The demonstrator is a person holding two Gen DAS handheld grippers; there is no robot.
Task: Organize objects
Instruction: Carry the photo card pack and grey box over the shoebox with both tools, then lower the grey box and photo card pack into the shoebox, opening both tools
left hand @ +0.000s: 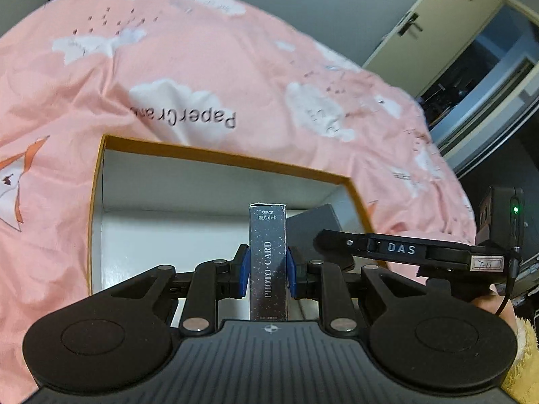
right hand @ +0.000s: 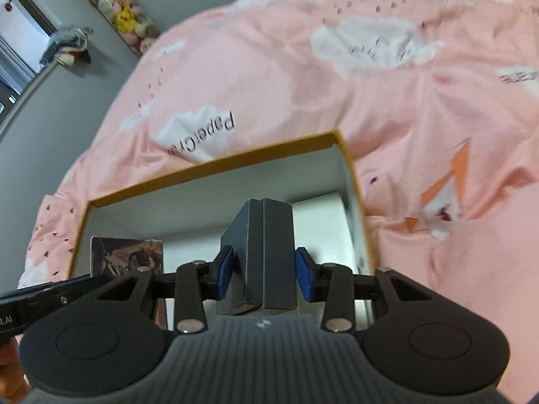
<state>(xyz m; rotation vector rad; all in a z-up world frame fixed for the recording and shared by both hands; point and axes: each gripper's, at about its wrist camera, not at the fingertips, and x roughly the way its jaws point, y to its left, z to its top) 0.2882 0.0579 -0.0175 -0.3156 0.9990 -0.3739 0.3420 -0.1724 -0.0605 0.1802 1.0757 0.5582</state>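
Over the tray (left hand: pixel 97 202) on pink bedding (left hand: pixel 202 67) | left gripper (left hand: pixel 267 269) clamped on upright card box (left hand: pixel 267 262), above tray floor | right gripper (right hand: pixel 264 271) pinching dark box (right hand: pixel 261 252) over same tray | both pairs of pads pressed to box sides

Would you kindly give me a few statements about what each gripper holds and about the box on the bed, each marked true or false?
1. The left gripper is shut on a photo card box. True.
2. The right gripper is empty. False: it is shut on a dark box.
3. The open tray has an orange rim and a white inside. True.
4. The tray rests on a bare wooden table. False: it rests on a pink bedspread with cloud prints.
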